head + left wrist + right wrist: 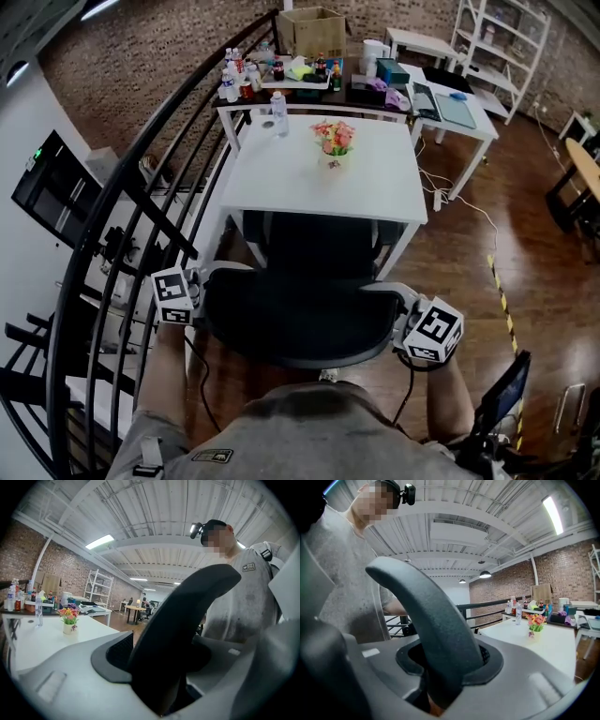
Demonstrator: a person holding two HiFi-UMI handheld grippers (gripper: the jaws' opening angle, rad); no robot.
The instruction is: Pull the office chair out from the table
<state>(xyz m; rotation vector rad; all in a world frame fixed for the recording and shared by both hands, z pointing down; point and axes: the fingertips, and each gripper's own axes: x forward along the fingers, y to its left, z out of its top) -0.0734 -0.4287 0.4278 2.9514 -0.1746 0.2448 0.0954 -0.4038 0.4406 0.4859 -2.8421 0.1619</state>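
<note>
A black office chair (298, 298) stands with its seat partly under the white table (281, 183) and its curved backrest toward me. My left gripper (200, 287) is shut on the left edge of the backrest, and my right gripper (401, 317) is shut on the right edge. In the left gripper view the dark backrest edge (187, 616) runs up between the grey jaws of the left gripper (171, 684). The right gripper view shows the same backrest edge (426, 616) clamped in the right gripper (436, 686). The chair's base is hidden.
A flower pot (334, 142) and a clear bottle (278, 111) stand on the table. A black railing (122, 216) runs close along the left. Behind are a cluttered table (309, 80) and a desk (459, 112). Wooden floor with cables (469, 202) lies to the right.
</note>
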